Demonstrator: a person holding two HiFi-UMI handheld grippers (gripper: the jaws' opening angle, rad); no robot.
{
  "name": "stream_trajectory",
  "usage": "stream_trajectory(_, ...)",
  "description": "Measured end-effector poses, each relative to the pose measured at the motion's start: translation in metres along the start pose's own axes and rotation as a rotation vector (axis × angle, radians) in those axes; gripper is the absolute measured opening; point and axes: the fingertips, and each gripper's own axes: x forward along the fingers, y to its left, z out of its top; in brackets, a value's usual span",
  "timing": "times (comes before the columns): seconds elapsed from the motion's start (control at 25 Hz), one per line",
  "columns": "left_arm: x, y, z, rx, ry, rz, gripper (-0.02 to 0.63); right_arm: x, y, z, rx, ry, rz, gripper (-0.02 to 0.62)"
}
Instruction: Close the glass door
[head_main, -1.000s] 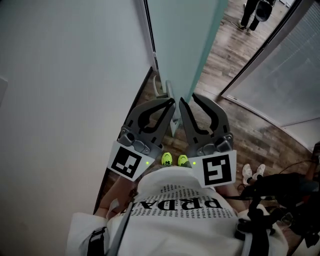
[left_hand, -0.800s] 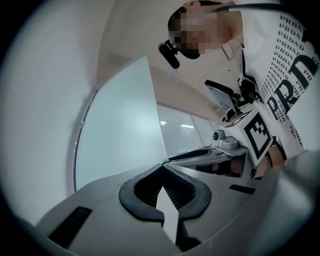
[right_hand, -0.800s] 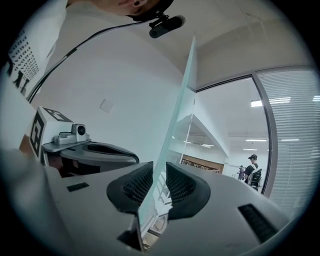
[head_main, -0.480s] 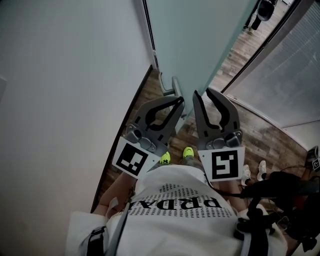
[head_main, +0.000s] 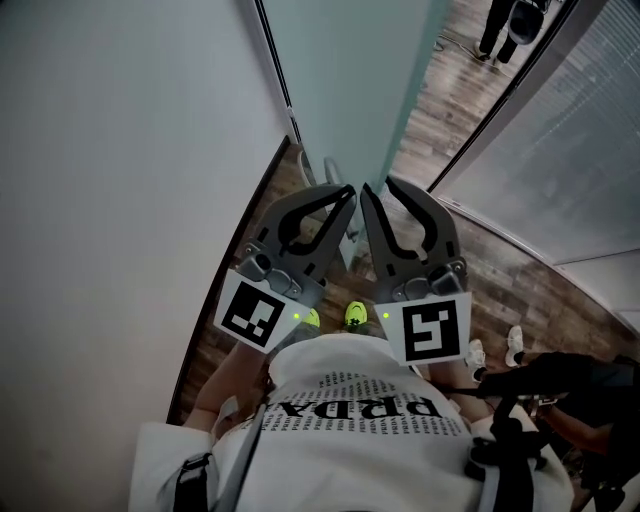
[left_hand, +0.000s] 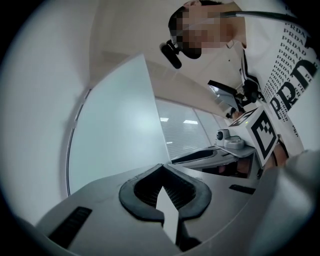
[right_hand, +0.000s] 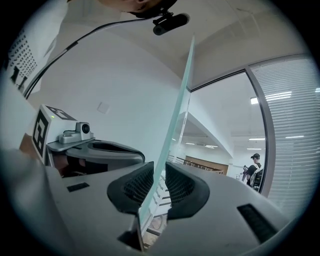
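Below the head camera, a person in a white printed shirt (head_main: 350, 420) stands beside a white wall (head_main: 120, 150), holding two tongs out over a wooden floor (head_main: 500, 270). A frosted glass door (head_main: 350, 70) stands ajar straight ahead, its free edge pointing at the person.

The right gripper (head_main: 377, 188) is clamped on that edge. Its own view shows the door (right_hand: 175, 130) running up between the two dark pads (right_hand: 131, 187), one on each face.

The left gripper (head_main: 346, 196) sits just beside it on the wall side. Its jaws are together at the tips, holding nothing, and the door panel (left_hand: 115, 135) fills its view.

Yellow-green shoes (head_main: 355, 315) show below the tongs. Another person's legs (head_main: 505, 25) stand far off.
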Motion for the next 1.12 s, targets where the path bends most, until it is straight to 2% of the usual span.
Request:
stream_trajectory(0.2, 0.001, -0.004, -0.035, -0.011, -0.033, 0.001, -0.009, 0.003, -0.003, -0.034, -0.028, -0.001, -0.036, 0.057)
stream_trajectory(0.44, -0.003, -0.009, -0.065, -0.017, -0.063, -0.065, -0.009, -0.005, -0.006, -0.061, -0.041, 0.025, -0.128, 0.057)
stream_trajectory(0.88, -0.011, -0.004, -0.060, 0.011, -0.150, -0.163, -0.008, -0.017, -0.027, -0.068, -0.123, 0.059, -0.257, 0.057)
stream_trajectory(1.12, -0.015, -0.002, -0.057, 0.004, -0.149, -0.139, -0.009, -0.019, -0.025, -0.061, -0.145, 0.052, -0.247, 0.057)
